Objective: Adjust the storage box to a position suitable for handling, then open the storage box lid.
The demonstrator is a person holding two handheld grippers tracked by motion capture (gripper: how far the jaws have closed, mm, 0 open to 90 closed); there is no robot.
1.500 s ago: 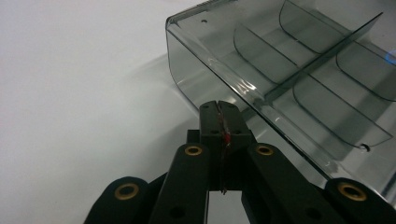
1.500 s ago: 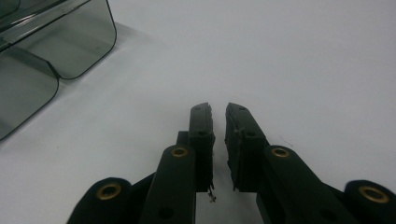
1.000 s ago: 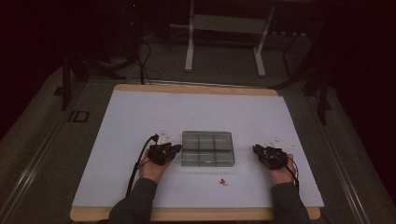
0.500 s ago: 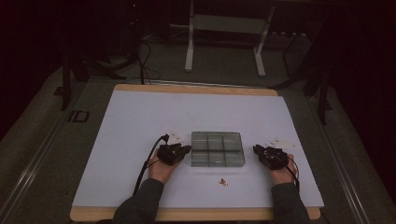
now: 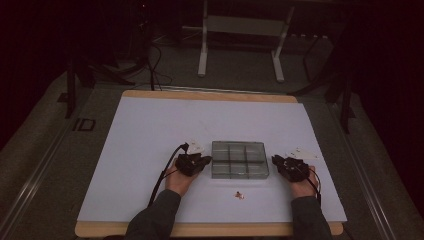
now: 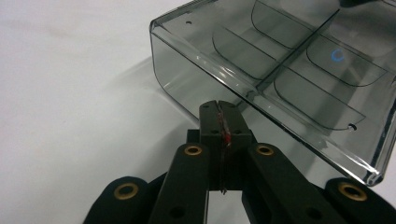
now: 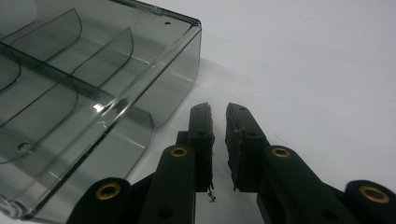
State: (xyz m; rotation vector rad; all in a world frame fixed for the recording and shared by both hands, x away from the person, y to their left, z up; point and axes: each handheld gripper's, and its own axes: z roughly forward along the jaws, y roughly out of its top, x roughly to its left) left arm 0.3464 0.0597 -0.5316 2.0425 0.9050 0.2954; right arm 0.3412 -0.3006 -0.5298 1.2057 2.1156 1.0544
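A smoky clear plastic box (image 5: pixel 239 160) with several open compartments lies on the white sheet near the table's front. My left gripper (image 5: pixel 201 161) is at the box's left end. In the left gripper view the left gripper (image 6: pixel 219 109) has its jaws pressed together, tips against the wall of the box (image 6: pixel 280 70), with a thin dark strand and a red fleck in their seam. My right gripper (image 5: pixel 276 161) sits just off the right end. Seen in the right gripper view, the right gripper (image 7: pixel 219 112) has a narrow empty gap between its jaws, beside a corner of the box (image 7: pixel 70 93).
A tiny reddish piece (image 5: pixel 240 195) lies on the sheet in front of the box. White scraps lie by each hand (image 5: pixel 194 147) (image 5: pixel 301 152). The white sheet (image 5: pixel 150 140) covers a wooden table. A metal stand (image 5: pixel 240 30) is on the dark floor beyond.
The left hand has slid to the right with its shut gripper against the box, and the box has shifted right toward the right gripper. The right hand has stayed still.
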